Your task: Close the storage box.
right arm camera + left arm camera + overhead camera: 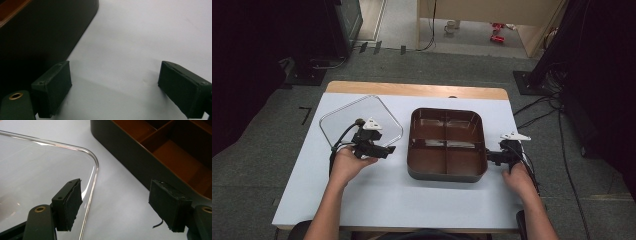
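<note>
Right gripper (115, 87) jaws wide apart over white table (140, 37), dark tray (45, 32) wall just beside 1 jaw

The high view is dim and soft, with the upper left and right of the frame sunk in near black while the white table (312, 185) and a lit floor strip at top centre are the brightest areas. In the left gripper view, glare runs along the curved rim of the clear lid (93, 170), and the near jaws at the bottom of the frame are slightly blurred. The right gripper view is murky, its upper left nearly black where the dark tray (37, 32) stands, with faint soft shadows on the table at lower centre.
</note>
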### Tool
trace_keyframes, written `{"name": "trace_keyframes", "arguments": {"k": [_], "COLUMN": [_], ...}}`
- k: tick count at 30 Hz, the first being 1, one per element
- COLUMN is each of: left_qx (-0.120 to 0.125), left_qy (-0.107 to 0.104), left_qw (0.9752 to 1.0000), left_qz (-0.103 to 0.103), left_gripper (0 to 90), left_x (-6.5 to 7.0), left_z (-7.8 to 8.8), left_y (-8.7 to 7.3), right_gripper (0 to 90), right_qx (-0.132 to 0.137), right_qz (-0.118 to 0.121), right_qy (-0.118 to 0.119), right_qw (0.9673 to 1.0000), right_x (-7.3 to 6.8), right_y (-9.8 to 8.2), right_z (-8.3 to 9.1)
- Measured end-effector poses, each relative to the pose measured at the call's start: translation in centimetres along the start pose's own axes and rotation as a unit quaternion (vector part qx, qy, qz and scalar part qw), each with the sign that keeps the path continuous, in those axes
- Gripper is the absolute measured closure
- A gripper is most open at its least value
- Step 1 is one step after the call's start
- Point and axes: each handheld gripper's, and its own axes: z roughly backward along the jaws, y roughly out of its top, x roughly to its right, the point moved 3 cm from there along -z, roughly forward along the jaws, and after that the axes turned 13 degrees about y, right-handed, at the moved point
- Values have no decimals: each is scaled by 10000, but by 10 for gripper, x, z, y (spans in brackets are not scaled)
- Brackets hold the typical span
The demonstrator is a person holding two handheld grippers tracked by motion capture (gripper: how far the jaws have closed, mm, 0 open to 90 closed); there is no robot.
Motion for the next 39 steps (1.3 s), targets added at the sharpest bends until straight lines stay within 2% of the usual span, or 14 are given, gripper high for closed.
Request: {"name": "trace_keyframes", "arguments": {"k": [3,5,9,16,21,26,28,30,33,37,39], "left_qx": [19,60,132,92,225,414,365,289,324,380,350], "left_qy": [-8,-1,3,46,180,531,422,399,442,626,632], "left_qw": [10000,10000,9999,9999,9995,9977,9984,9987,9983,9969,9968], "left_qz": [38,28,101,128,151,39,80,126,179,290,346], "left_gripper": [264,311,333,371,379,439,470,481,505,526,526], "left_x": [-5,-8,-15,-29,-40,-48,-53,-58,-67,-80,-86], "left_z": [-3,-4,-7,-12,-13,-12,-14,-16,-16,-17,-18], "left_y": [3,5,5,3,4,5,6,6,7,4,2], "right_gripper": [107,108,108,107,107,107,108,108,107,108,108], "right_qx": [0,0,0,0,-1,-2,-3,-2,-4,-3,-3], "right_qz": [-2,-1,2,5,7,5,6,8,7,9,9], "right_qy": [0,1,-1,0,-3,-1,-2,-3,-5,-5,-7], "right_qw": [10000,10000,10000,10000,10000,10000,10000,10000,10000,10000,10000], "right_x": [0,0,0,0,0,0,0,0,0,0,0], "right_y": [0,0,0,0,0,0,0,0,0,0,0], "right_z": [0,0,0,0,0,0,0,0,0,0,0]}}
